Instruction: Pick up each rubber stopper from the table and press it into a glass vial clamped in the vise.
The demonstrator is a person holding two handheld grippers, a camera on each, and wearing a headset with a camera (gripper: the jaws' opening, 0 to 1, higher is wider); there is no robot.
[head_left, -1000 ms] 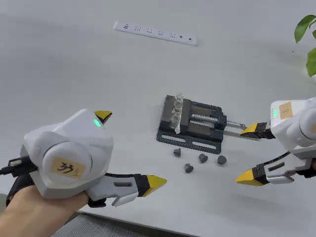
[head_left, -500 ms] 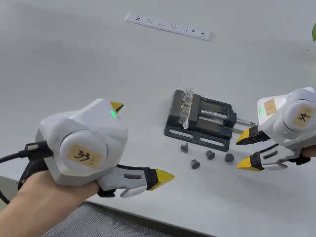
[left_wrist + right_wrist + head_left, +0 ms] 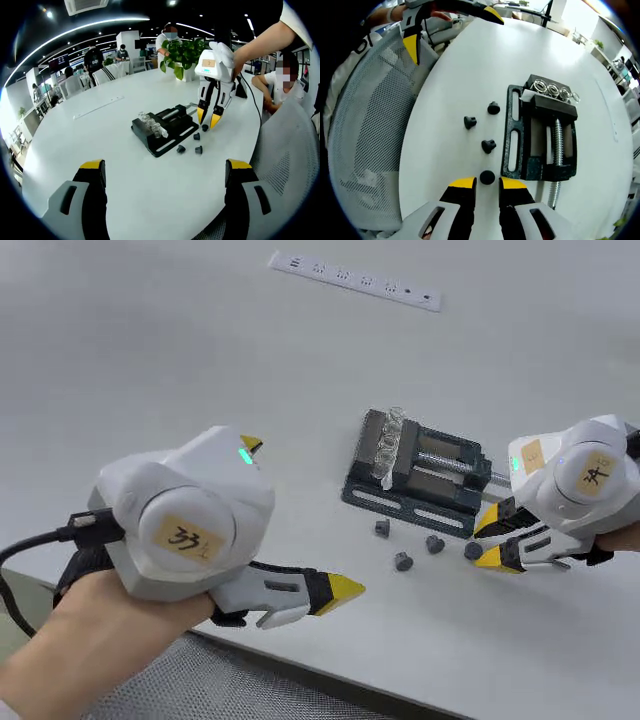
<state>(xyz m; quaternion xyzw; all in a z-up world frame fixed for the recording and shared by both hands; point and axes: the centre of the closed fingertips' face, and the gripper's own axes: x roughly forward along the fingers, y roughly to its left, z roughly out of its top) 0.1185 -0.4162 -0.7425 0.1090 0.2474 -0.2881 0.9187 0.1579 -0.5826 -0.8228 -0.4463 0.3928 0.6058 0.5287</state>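
Note:
Several dark rubber stoppers lie on the white table in front of the black vise (image 3: pixel 415 478): the nearest stopper (image 3: pixel 487 176) is just ahead of my right gripper (image 3: pixel 488 184), level with its yellow tips and clear of both. The other stoppers (image 3: pixel 382 528) (image 3: pixel 403 561) (image 3: pixel 435 543) lie further left. A row of clear glass vials (image 3: pixel 388 445) (image 3: pixel 552 90) stands clamped in the vise, mouths up. My right gripper (image 3: pixel 487 540) hangs low over the table, narrowly open. Well to the left my left gripper (image 3: pixel 298 516) is wide open and holds nothing.
A white power strip (image 3: pixel 355 280) lies at the far side of the table. A grey mesh chair (image 3: pixel 180 690) is at the near table edge. The vise's screw handle (image 3: pixel 554 192) sticks out toward my right gripper. People and a plant (image 3: pixel 185 50) are beyond the table.
My right gripper has come down and to the left, up to the rightmost stopper, and its jaws have narrowed. The left gripper stays wide open. The head camera has shifted.

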